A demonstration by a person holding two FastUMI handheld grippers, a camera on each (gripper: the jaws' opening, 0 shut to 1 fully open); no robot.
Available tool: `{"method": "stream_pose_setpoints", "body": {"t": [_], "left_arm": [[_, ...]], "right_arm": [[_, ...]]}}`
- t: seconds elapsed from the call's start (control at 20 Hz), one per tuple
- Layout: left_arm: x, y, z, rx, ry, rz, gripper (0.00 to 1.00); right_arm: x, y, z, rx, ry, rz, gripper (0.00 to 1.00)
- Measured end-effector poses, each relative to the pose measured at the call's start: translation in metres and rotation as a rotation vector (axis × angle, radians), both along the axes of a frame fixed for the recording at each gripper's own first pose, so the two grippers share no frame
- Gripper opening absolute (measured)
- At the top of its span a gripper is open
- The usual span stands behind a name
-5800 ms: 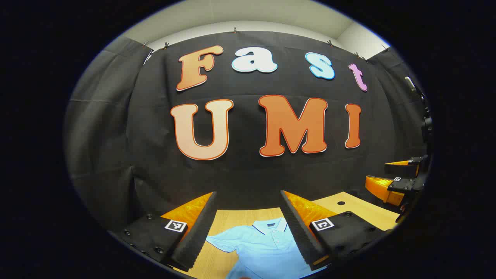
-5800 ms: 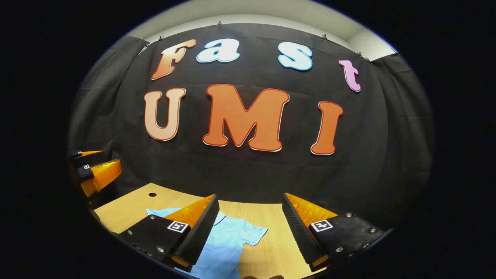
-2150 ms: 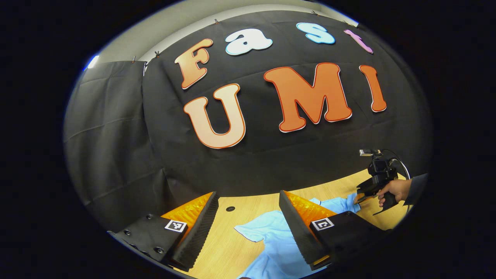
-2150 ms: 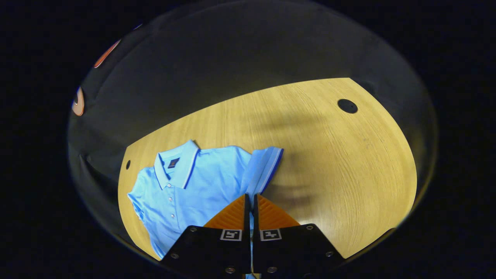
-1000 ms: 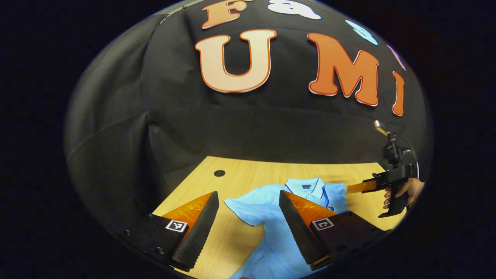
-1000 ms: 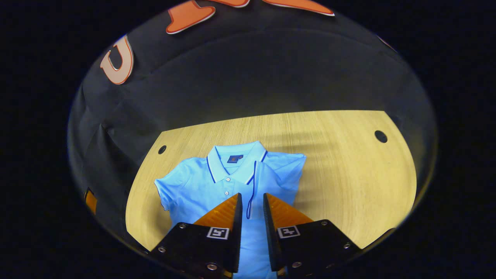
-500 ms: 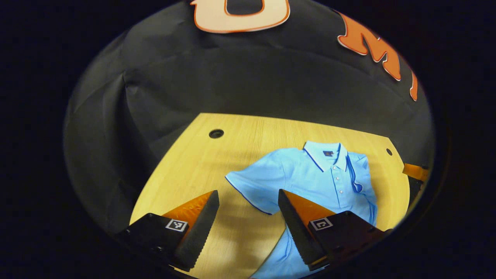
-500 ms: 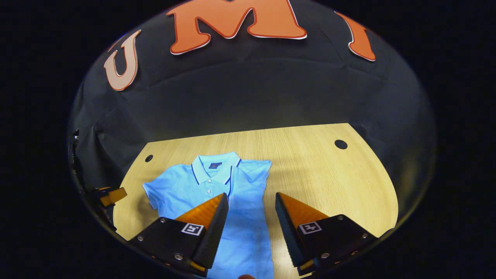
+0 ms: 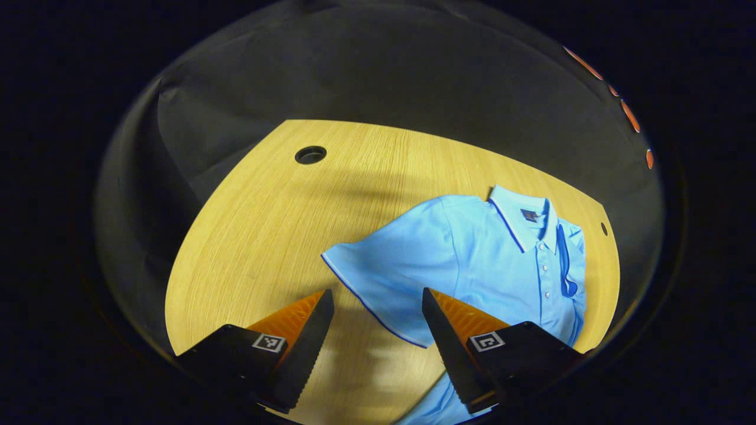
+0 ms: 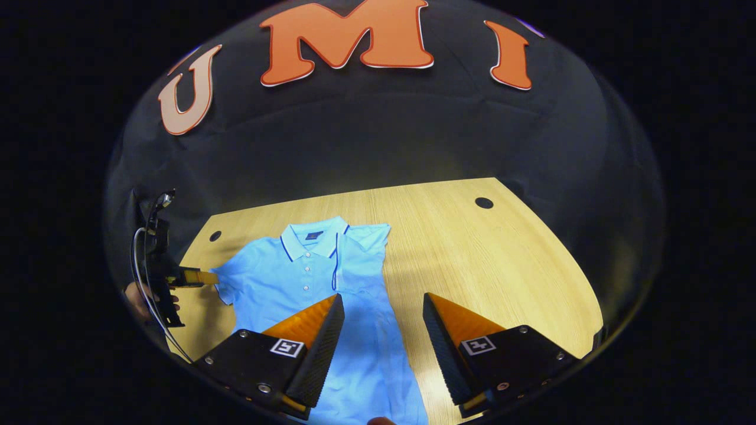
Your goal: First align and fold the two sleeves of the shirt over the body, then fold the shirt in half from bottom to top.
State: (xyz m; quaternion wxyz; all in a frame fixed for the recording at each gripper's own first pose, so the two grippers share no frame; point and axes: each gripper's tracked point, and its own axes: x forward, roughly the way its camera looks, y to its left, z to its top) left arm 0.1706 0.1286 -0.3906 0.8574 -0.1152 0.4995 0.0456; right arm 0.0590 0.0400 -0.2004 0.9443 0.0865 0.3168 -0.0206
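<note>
The light-blue polo shirt lay flat, front up, on the wooden surface, its collar toward the booth's black cloth wall. Of its two short sleeves, one was already folded across the chest, its dark-trimmed edge running down beside the button placket, while the other sleeve was spread out flat to the side. The left gripper hovered just above that spread sleeve with its jaws wide apart and holding nothing, the dark-trimmed cuff lying between them in the left gripper view. In the right gripper view the same tool showed at the far edge, held by a hand, its tips just beside the cuff. The right gripper hung over the lower body of the shirt, jaws likewise spread and empty. To my eye the first sleeve fold was done and the second was about to be picked up. The risk from here seemed to be a shallow or off-centre pinch: catching only the trim could let the cuff slip out mid-fold, and biting too deep might gather the body layer beneath and drag the whole shirt, disturbing the sleeve already laid over. A crooked carry would leave the two sleeves misaligned. By count: one shirt, two sleeves, two grippers, and three round holes in the surface, one of them near the left gripper.
</note>
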Motion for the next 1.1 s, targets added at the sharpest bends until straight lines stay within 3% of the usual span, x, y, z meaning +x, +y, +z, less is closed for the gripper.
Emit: {"method": "stream_pose_setpoints", "body": {"t": [0.3, 0.35, 0.6, 0.65, 0.9, 1.1], "left_arm": [[0.003, 0.010, -0.022, 0.061, 0.064, 0.074, 0.95], [0.003, 0.010, -0.025, 0.079, 0.074, 0.076, 0.87], [0.020, -0.006, -0.024, 0.068, 0.026, 0.044, 0.12], [0.021, -0.007, -0.025, 0.064, 0.020, 0.035, 0.07], [0.030, -0.022, -0.002, 0.031, -0.043, -0.002, 0.07], [0.044, -0.042, 0.028, 0.055, -0.126, -0.083, 0.07]], "right_arm": [[-0.038, -0.010, 0.004, -0.009, -0.004, -0.084, 0.82], [-0.043, -0.012, 0.003, -0.009, -0.004, -0.098, 0.82], [-0.059, -0.018, -0.001, -0.018, 0.016, -0.135, 0.82], [-0.062, -0.017, 0.000, -0.013, 0.018, -0.133, 0.82], [-0.075, -0.016, -0.004, -0.018, 0.034, -0.110, 0.83], [-0.082, -0.020, -0.009, -0.002, 0.035, -0.128, 0.86]]}}
